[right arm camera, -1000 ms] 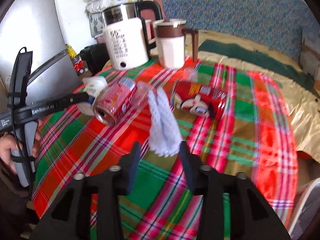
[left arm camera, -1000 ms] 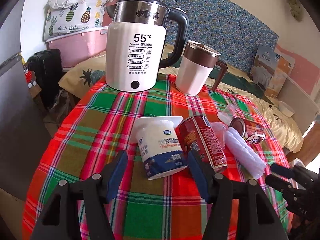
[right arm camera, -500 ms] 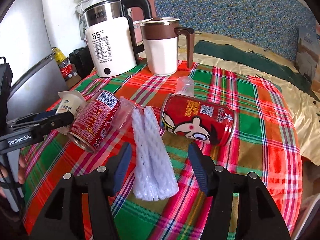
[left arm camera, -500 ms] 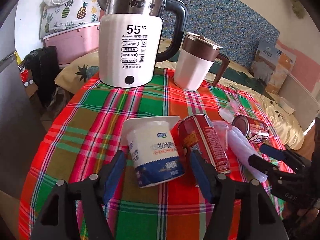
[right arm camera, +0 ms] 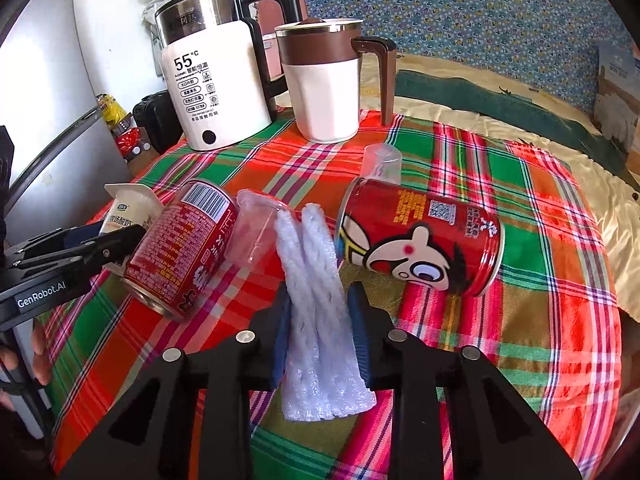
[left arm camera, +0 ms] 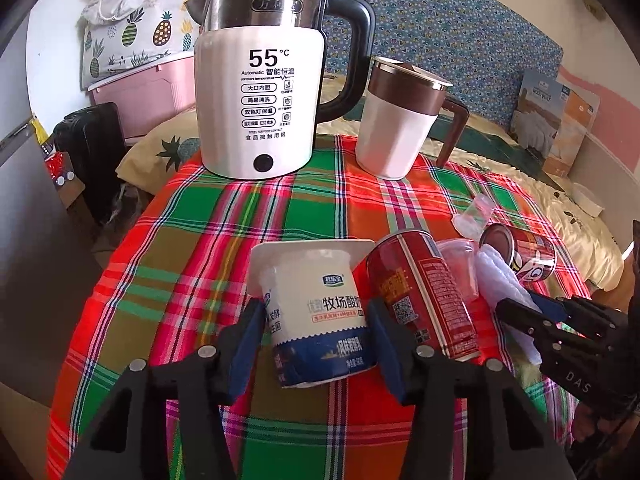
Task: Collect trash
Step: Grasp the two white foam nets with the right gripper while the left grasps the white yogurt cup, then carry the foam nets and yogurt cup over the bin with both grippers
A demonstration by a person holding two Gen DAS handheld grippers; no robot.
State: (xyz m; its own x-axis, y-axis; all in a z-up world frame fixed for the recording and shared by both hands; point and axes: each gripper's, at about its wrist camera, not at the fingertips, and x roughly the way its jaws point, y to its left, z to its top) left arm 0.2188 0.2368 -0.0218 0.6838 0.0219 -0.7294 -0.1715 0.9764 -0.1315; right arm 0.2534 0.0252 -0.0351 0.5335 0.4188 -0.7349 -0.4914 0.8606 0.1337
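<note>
Both claws had closed in on separate pieces of rubbish on the plaid tablecloth (left arm camera: 192, 264). The left gripper (left arm camera: 316, 320) stood spread, its blue pads either side of the tipped yogurt cup (left arm camera: 316, 312) and at most brushing it, a stance that looked like the last beat before a squeeze. The right gripper (right arm camera: 318, 320) sat narrower, pads pressing the flanks of the white foam netting (right arm camera: 316, 304) (whether it had truly clamped, the pictures could not settle, though contact seemed made). Taking the kettle (left arm camera: 260, 96) as the mark, the cup lay straight in front of it, near the table's front edge; the netting lay in front and well to the right. Between the two grasps lay a red can (left arm camera: 420, 296), touching the cup's rim, with a crushed clear cup (right arm camera: 256, 232) wedged against the netting. A cartoon can (right arm camera: 420, 236) lay just right of the netting, and a second clear cup (right arm camera: 382, 164) behind it. Lifting either item risked nudging the loose cans into a roll. The brown-lidded mug (left arm camera: 400, 120), just right of the kettle, was well clear.
</note>
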